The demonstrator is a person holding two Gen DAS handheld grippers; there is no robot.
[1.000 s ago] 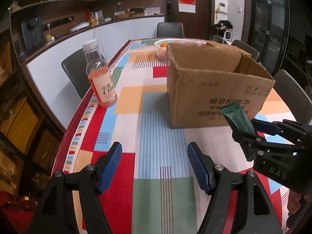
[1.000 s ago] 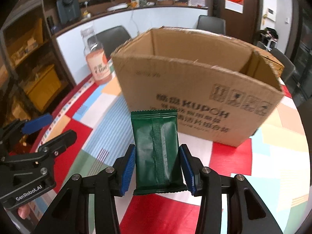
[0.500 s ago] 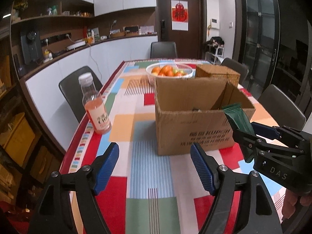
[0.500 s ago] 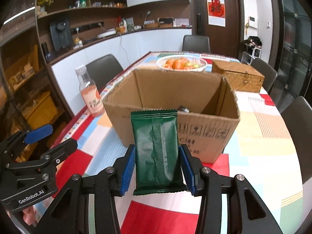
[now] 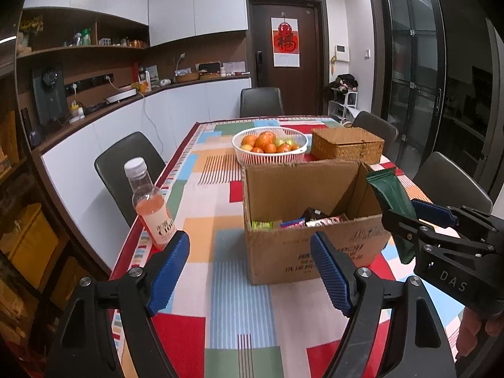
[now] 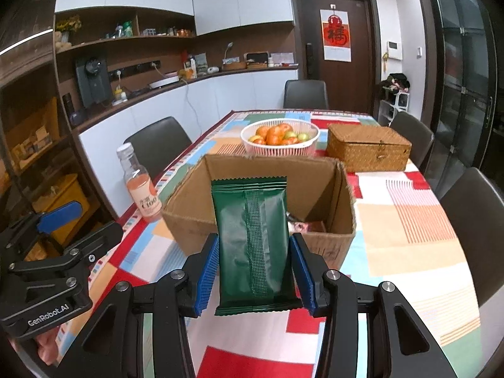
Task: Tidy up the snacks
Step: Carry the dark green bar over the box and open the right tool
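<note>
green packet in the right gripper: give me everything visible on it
The green packet is a dark green, glossy foil-like pillow pack with crimped, serrated top and bottom edges and a ribbed seam running down its middle; no print shows on this side. It stands upright, clamped at its two side edges between the blue pads of the right gripper, held in the air in front of the open cardboard box. Nothing else touches it.

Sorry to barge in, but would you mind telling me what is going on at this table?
A person is sorting snacks with a gripper in each hand. The right gripper is clamped on a dark green snack packet, held upright just short of an open cardboard box that already holds a few wrapped snacks. The left gripper is open and empty, its jaws having just been opening. A drink bottle stands nearby.
</note>
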